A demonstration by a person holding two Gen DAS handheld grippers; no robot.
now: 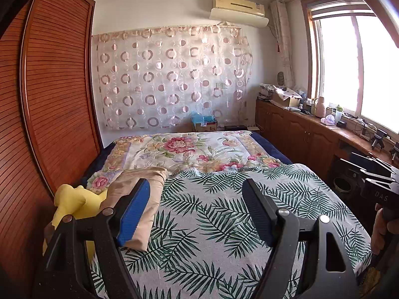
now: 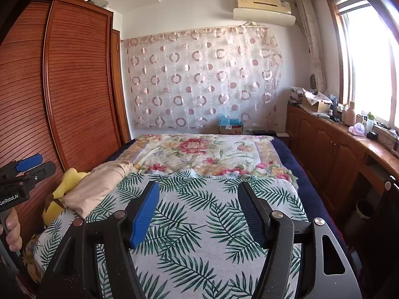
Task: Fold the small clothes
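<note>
Beige folded cloth point(image 1: 142, 199) smooth on leaf-print sheet point(image 1: 212, 224), crumpled yellow garment point(image 1: 72, 201) beside

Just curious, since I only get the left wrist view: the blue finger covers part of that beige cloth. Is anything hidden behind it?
Observer: No. The right wrist view shows the beige folded cloth uncovered on the left edge of the palm-leaf cover, with nothing on top of it.
Operator: And the other tool at my right edge?
Observer: The right gripper has its fingers apart, with only bedcover between them.
Operator: Who holds mine?
Observer: A hand grips the handle of the left gripper, below a label reading GenRobot.AI.
</note>
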